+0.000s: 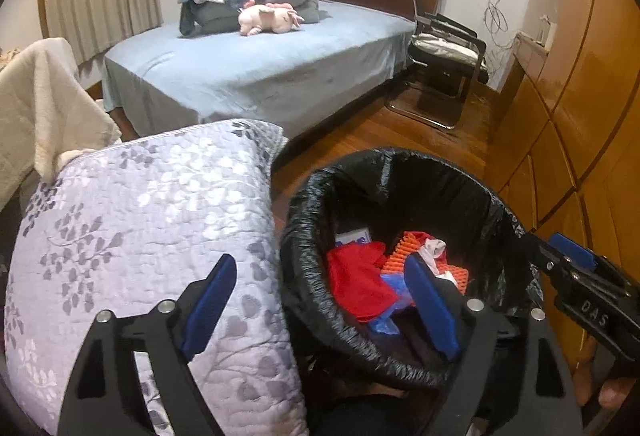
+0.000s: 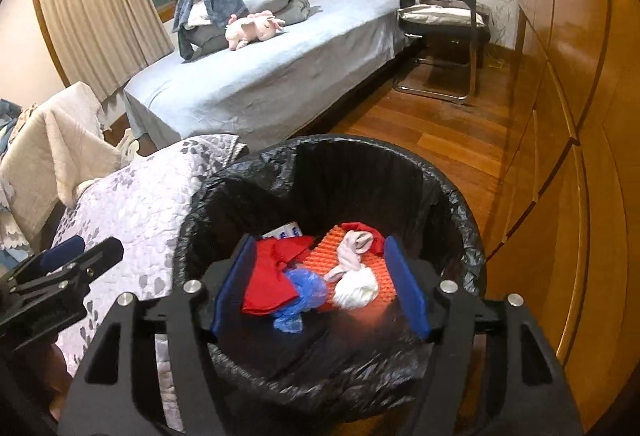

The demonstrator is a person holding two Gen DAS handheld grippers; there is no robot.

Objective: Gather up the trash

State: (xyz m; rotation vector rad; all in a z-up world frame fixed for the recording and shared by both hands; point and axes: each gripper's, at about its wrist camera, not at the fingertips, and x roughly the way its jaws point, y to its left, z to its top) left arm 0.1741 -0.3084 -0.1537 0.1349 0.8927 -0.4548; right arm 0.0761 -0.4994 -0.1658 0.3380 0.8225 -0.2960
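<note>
Hovering over the black-lined trash bin [image 2: 332, 172], my right hand-held gripper [image 2: 322, 284] gapes empty; red cloth [image 2: 268, 284], blue bag [image 2: 304, 288] and white wad [image 2: 356, 288] lie inside. Left hand-held gripper [image 1: 320, 308] open too, straddling the bin rim and quilted cushion [image 1: 140, 228]. Beyond: bed [image 2: 260, 76], chair [image 2: 440, 24], wood floor [image 2: 440, 132].

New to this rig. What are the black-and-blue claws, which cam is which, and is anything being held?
No robot arm here: a person carries a two-finger gripper in each hand, with a fisheye camera on each looking along its blue-padded fingers. In the left wrist view, the left gripper is open, straddling the edge of a floral quilted cover and the trash bin. In the right wrist view, the right gripper is open above the bin, holding nothing. Inside the black liner lie a red cloth, a blue plastic bag, an orange ridged piece and a whitish wad. Behind them stands a bed.
</note>
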